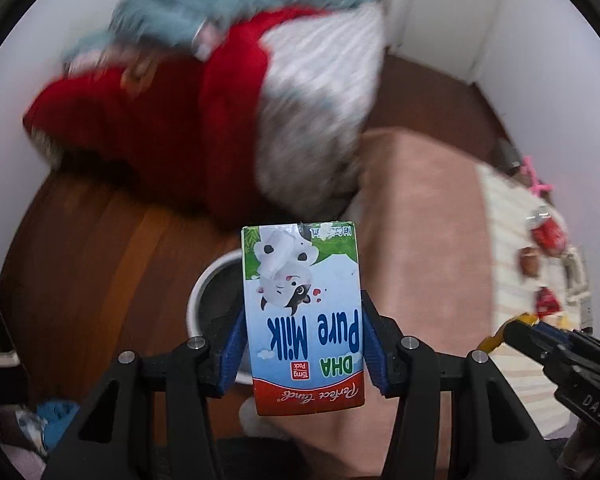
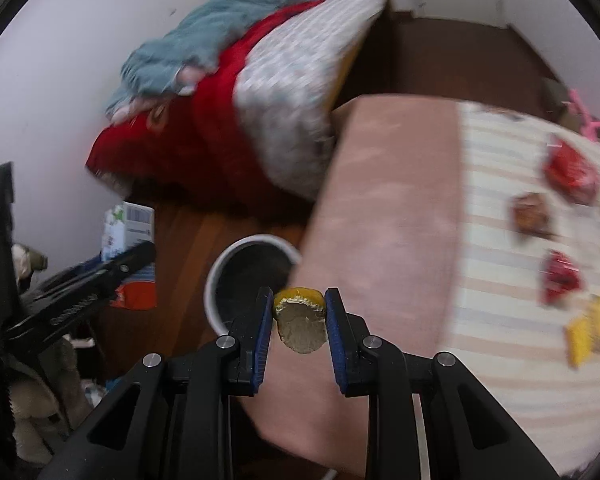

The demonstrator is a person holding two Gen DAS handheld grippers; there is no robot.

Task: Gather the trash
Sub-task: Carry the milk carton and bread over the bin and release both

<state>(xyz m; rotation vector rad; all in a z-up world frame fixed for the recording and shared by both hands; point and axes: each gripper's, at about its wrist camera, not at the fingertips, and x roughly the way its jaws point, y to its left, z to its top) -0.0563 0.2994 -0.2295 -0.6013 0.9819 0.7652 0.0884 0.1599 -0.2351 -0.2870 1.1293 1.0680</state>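
The left gripper (image 1: 303, 332) pinches a milk carton (image 1: 302, 312) between its blue pads, one pad on each narrow side — the print "DHA Pure Milk" reads upside down in the left wrist view. The carton hangs above the wooden floor (image 1: 100, 248), partly in front of a white-rimmed bin (image 2: 256, 276) that stands on the floor just beside the near-left corner of the bed.

The right gripper (image 2: 299, 316) is pressed onto a yellow peel piece (image 2: 300, 320), pale pith facing the camera, held over the bin's rim and the edge of the pink bed cover (image 2: 388, 216).

Remaining trash lies on the striped sheet (image 2: 500, 272) toward the bed's right edge:
- two red wrappers (image 2: 570, 176), one farther and one nearer;
- a brown wrapper (image 2: 531, 214) between them, slightly left;
- yellow peel scraps (image 2: 588, 328) nearest the camera.

A pile of bedding (image 2: 236, 92) — grey-blue, red and patterned white — rests against the wall beyond the bin.
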